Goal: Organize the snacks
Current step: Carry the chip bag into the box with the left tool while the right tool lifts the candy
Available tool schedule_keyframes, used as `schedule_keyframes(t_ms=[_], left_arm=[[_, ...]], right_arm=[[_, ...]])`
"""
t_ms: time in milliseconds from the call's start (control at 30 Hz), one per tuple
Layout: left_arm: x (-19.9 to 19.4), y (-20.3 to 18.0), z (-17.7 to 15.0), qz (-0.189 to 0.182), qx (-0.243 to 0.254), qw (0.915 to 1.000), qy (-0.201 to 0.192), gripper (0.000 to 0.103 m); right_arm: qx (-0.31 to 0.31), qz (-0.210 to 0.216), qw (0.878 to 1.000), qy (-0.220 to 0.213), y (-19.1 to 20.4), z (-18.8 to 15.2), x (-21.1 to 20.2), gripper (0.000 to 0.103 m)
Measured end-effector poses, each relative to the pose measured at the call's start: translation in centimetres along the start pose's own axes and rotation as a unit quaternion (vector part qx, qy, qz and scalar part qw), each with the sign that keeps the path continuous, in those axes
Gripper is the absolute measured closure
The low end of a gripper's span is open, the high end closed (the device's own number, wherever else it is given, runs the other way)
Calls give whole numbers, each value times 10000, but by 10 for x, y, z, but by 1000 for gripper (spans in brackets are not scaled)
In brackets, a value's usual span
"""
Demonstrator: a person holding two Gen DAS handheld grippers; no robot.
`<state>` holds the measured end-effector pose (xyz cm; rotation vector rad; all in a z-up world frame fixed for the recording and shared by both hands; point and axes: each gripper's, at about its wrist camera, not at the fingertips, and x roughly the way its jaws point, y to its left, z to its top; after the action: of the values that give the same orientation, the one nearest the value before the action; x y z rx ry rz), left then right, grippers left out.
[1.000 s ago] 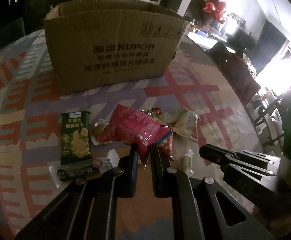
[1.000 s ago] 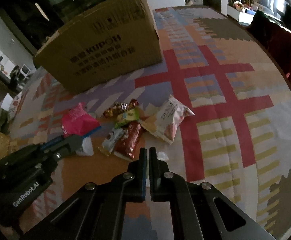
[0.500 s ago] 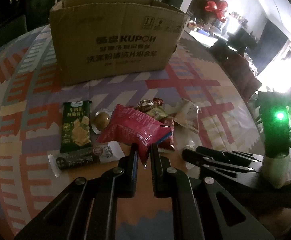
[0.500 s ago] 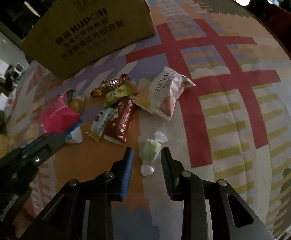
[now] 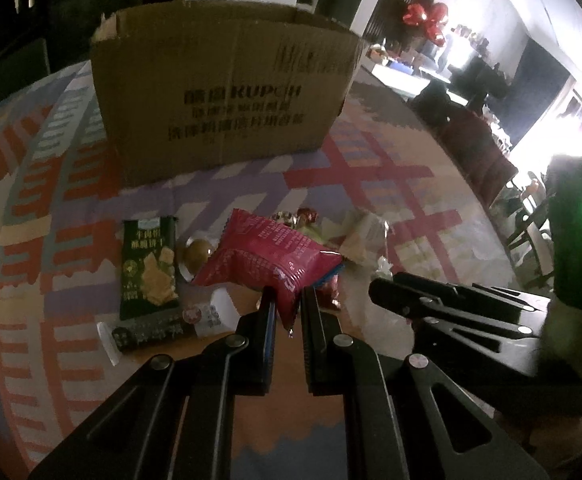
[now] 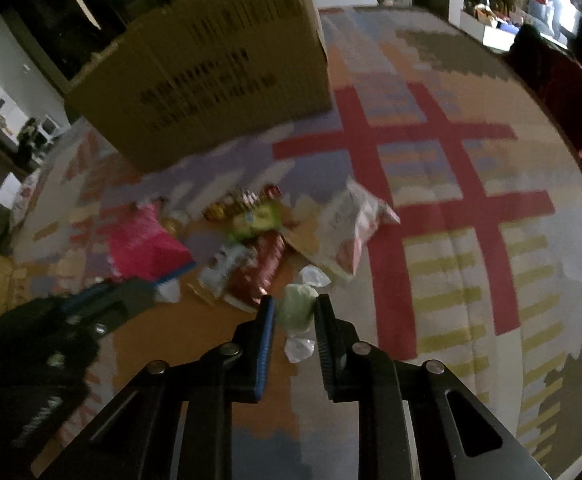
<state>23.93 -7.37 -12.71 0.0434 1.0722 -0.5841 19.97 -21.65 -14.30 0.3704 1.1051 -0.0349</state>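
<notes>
Over the patterned cloth (image 6: 471, 264), left claw (image 5: 287, 304) pinches red packet (image 5: 267, 256); right claw (image 6: 295, 308), closing, apparently grips green candy (image 6: 295, 307).

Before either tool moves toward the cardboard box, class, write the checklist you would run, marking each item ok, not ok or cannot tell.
1. Left tool clamped on the pink snack bag: ok.
2. Right tool, which has just been closing, has the green wrapped candy between its pads: ok; firm hold: cannot tell.
3. Cardboard box open at the top: ok.
4. Room inside the box: cannot tell.
5. Other snacks cleared from the patterned cloth: not ok.
</notes>
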Motion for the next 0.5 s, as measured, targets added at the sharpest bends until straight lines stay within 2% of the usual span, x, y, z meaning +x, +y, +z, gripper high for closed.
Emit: schedule_keyframes(t_ms=[500], left_arm=[[-54, -5, 55, 183, 244, 9951, -940, 90]], right_arm=[[-34, 458, 9930, -1084, 20, 54, -66, 82]])
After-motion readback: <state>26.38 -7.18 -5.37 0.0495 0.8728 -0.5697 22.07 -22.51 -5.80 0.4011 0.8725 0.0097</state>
